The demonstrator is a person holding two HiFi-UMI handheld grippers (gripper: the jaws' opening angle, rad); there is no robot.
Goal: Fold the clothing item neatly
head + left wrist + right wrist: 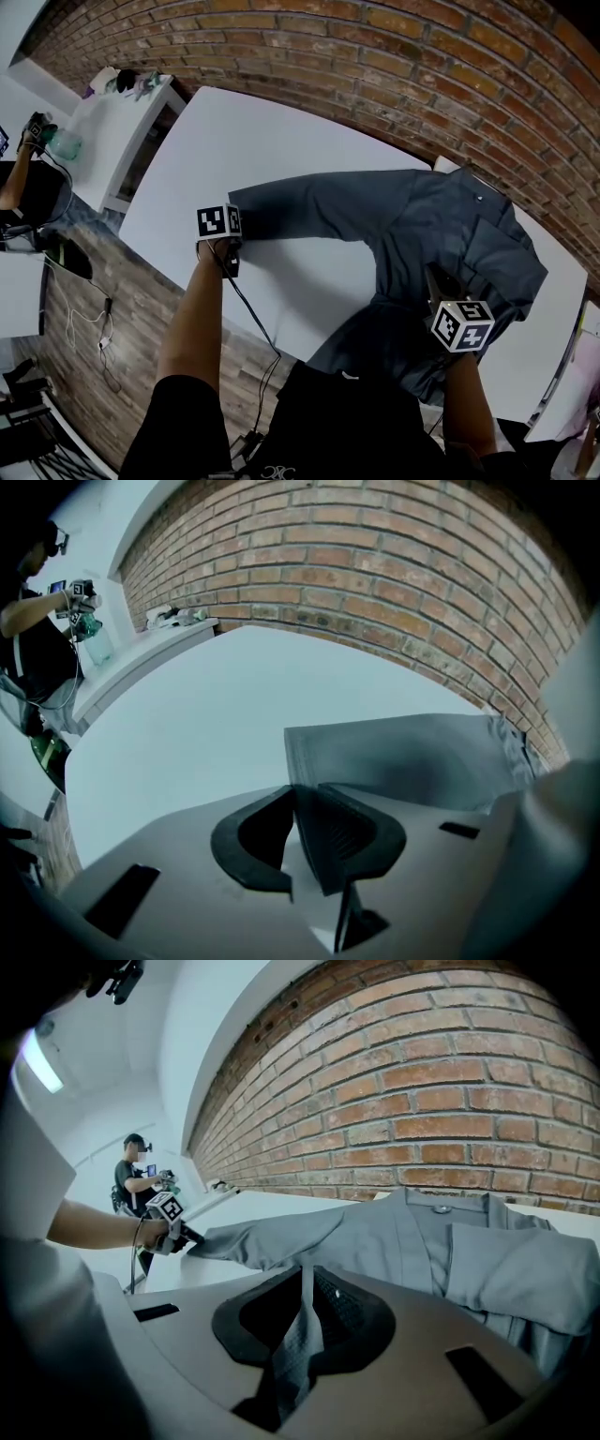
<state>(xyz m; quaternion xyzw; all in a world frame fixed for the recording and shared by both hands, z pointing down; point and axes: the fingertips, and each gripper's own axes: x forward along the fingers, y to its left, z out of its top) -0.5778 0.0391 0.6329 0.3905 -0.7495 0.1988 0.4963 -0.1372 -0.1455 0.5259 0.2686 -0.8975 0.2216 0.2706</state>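
Head view: grey shirt (450, 234) across white table (281, 141), brick wall (375, 37), plank floor (112, 319)

Ahead of you runs a red brick wall (375, 56), with the white table (234, 131) spread out below it. To your left, a second white table (108, 141) carries small clutter (122, 82) at its far end. Another person (133, 1180) stands by it. Cables (89, 314) trail over the wooden floor (112, 375).
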